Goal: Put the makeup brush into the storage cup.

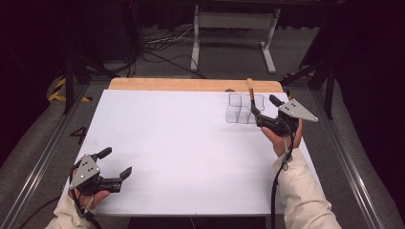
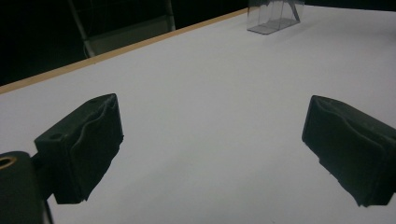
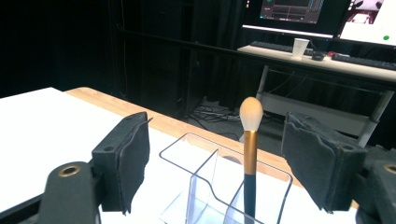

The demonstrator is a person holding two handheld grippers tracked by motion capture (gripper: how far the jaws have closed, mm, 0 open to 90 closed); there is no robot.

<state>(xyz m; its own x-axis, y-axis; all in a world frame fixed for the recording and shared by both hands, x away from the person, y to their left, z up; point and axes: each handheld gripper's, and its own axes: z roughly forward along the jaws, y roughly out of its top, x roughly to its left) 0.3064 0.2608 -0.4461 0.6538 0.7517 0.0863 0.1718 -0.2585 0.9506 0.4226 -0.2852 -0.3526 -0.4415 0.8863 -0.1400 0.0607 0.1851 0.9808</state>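
Note:
A clear acrylic organizer (image 1: 235, 110) with several compartments stands at the far right of the white table (image 1: 181, 148). A makeup brush (image 1: 250, 90) with a pale tip, gold ferrule and dark handle stands upright in it. My right gripper (image 1: 264, 108) is open just right of the organizer. In the right gripper view the brush (image 3: 250, 149) rises from the organizer (image 3: 196, 186) between my right gripper's (image 3: 219, 140) spread jaws, touching neither. My left gripper (image 1: 115, 162) is open near the front left corner, with nothing in it. In its own view the left gripper (image 2: 212, 130) faces the distant organizer (image 2: 275, 16).
A wooden strip (image 1: 191, 84) runs along the table's far edge. Beyond it stand a white metal frame (image 1: 234, 21) and floor cables (image 1: 162, 43). A desk with a keyboard and a paper cup (image 3: 299, 46) lies farther back. Wide bare white surface lies between the grippers.

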